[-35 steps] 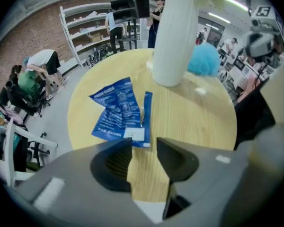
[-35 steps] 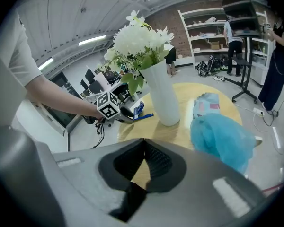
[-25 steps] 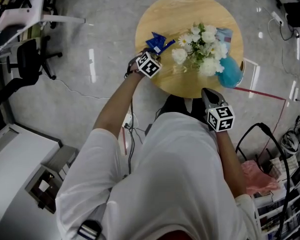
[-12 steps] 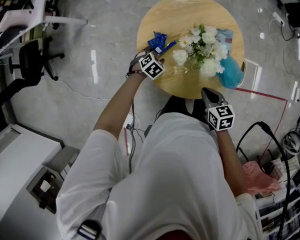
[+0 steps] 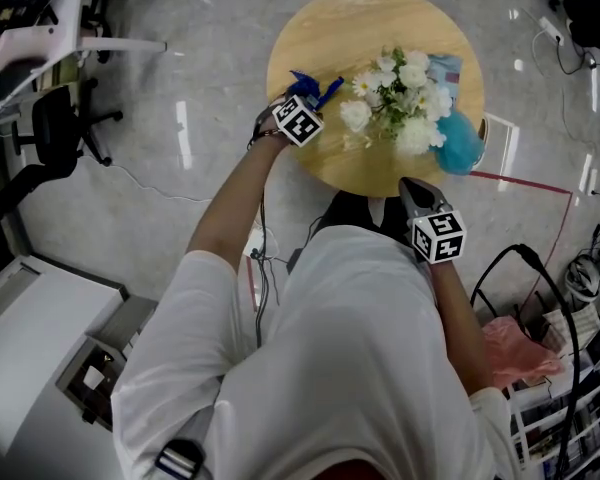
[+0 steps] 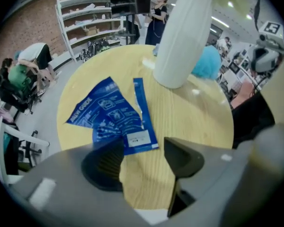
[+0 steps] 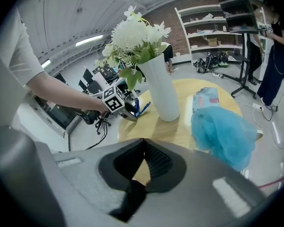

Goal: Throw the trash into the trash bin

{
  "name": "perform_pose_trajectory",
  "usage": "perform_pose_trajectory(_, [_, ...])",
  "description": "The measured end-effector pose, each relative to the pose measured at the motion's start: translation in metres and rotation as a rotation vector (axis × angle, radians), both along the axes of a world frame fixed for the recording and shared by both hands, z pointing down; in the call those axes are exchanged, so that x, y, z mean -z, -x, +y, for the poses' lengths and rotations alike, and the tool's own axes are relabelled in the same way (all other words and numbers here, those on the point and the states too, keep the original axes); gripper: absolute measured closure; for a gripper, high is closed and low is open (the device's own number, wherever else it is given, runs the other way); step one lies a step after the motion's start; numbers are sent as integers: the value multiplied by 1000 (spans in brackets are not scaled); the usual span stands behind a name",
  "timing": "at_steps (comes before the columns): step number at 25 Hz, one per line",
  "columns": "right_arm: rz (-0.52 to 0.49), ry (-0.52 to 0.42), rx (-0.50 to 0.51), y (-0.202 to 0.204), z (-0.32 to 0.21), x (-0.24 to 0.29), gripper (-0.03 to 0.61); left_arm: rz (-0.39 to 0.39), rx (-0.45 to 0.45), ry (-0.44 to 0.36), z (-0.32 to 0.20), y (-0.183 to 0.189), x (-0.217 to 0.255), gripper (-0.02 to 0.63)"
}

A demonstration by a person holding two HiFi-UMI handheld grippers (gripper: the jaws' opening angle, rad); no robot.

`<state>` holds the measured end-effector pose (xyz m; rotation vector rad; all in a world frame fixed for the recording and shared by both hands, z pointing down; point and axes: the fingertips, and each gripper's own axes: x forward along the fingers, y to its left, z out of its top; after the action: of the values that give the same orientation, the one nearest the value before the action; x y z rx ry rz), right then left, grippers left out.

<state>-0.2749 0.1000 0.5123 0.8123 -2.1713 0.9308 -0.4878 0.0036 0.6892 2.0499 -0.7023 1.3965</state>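
jaws of l gripper just opened, empty, steep-down over blue wrapper; r gripper pressed together

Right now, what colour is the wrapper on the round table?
Blue with white print; the wrapper shows best in the left gripper view.

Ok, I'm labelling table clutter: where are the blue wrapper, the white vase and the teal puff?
blue wrapper (image 6: 114, 119), left gripper view, middle of its printed face
white vase (image 7: 163, 96), right gripper view, mid body
teal puff (image 7: 222, 134), right gripper view, centre
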Motion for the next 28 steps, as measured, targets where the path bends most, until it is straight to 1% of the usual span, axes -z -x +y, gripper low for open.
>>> perform_pose_trajectory(3, [0,0,-6,0,0,0,578,15,33,4,-5,3,1,377])
perform_pose_trajectory(8, [-4,4,-5,4,3,-2,578,17,34,3,-5,4,1,380])
perform_pose_trajectory(12, [-5,7,-8,4,4,-4,578,25,50,-7,-6,5,3,412])
perform_pose_trajectory(13, [-5,8,-9,4,4,-4,578,23,51,-12,-6,5,3,437])
perform_pose_trajectory(14, [-5,9,-10,4,4,-4,578,20,52,-18,-5,5,2,527])
perform_pose_trajectory(15, [-4,10,-11,4,5,-4,578,16,53,-25,-4,4,2,538])
perform_pose_trajectory(19, [-6,13,-15,3,5,-6,578,23,71,-27,-2,3,0,548])
perform_pose_trajectory(21, [-5,15,-15,3,6,-8,578,24,62,-22,-1,1,0,580])
perform_pose_trajectory(23, [-4,16,-16,4,7,-8,578,20,56,-22,0,-1,0,591])
perform_pose_trajectory(25, [-5,14,-16,5,7,-7,578,26,73,-21,0,-1,0,605])
perform_pose_trajectory(28, [-6,10,-16,5,5,-6,578,39,104,-16,0,0,2,609])
